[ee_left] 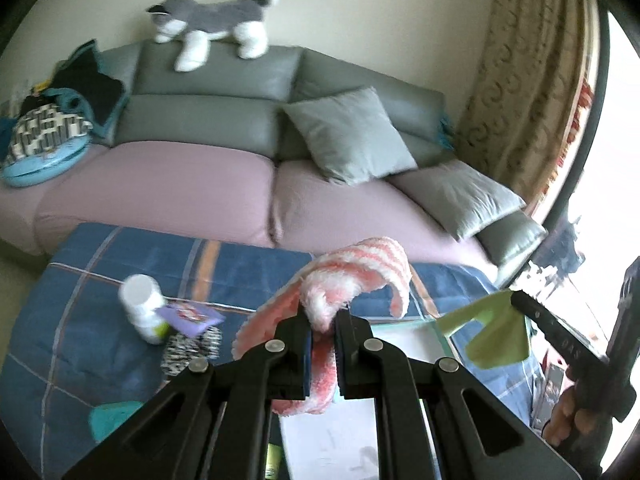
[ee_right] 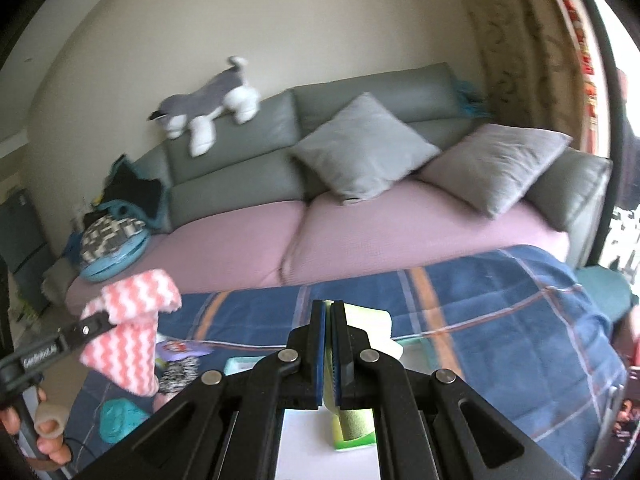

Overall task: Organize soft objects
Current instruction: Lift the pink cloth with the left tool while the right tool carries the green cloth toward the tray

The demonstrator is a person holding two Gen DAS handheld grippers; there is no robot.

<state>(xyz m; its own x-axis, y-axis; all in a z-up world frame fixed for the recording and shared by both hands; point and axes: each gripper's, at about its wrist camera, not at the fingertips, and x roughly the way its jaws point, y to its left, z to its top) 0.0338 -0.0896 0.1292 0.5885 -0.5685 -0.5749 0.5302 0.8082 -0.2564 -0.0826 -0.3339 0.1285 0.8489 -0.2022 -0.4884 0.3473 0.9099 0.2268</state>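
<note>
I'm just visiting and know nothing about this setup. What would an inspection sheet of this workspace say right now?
Surface: blue plaid blanket.
Job's things: pink towel, green cloth, both lifted; white box below.
Clutter: white bottle, purple card, patterned sock, teal item.
Grippers: left gripper shut on towel; right gripper shut on cloth.
Cables: nothing seen.
Surroundings: sofa, grey cushions, toy dog, curtain.

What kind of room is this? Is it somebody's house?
Most likely a living room at home. There's a grey sofa with cushions, a toy husky lying on top of its back, and a patterned curtain beside a bright window.
</note>
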